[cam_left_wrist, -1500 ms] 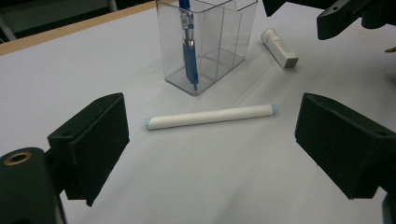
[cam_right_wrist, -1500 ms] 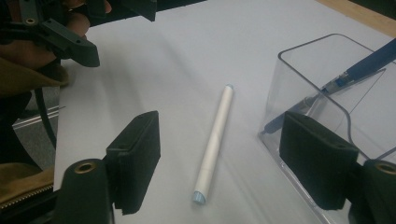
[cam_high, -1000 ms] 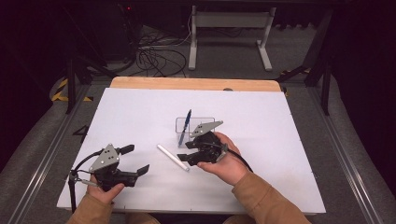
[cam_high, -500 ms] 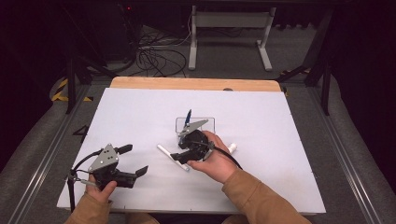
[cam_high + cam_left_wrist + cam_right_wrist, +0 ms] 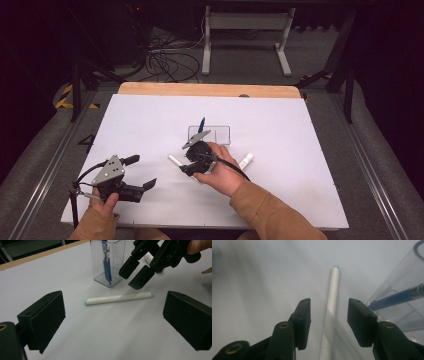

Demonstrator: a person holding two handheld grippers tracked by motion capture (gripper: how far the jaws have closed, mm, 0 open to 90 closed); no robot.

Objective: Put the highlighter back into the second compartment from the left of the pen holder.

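Right hand-held gripper (image 5: 329, 322): jaws apart and straddling the near white pen (image 5: 332, 307); the pads do not yet touch the barrel. The jaws have just been closing with the pen between them.
Left hand-held gripper (image 5: 113, 322): jaws spread wide, nothing between the pads; it rests low at the near left of the desk (image 5: 300, 130), aimed at the pen.
Change since a second ago: the right hand-held gripper has moved from beside the clear holder (image 5: 220, 134) to over the pen, nearer the person and slightly lower.
Meaning for the task: judged as the start of a pick-up, with the pen likely bound for the holder; the grasp is not yet made.
Task item location: the near white pen lies flat on the desk just in front of the holder, its blue-tipped end away from the right jaws.
Holder contents: one blue pen (image 5: 107, 267) stands tilted inside.
Second white pen (image 5: 245, 160): lies right of the right hand.
Hidden or unclear: in the high view the hand covers most of the near white pen; the right gripper view crops its near end and blurs the desk.
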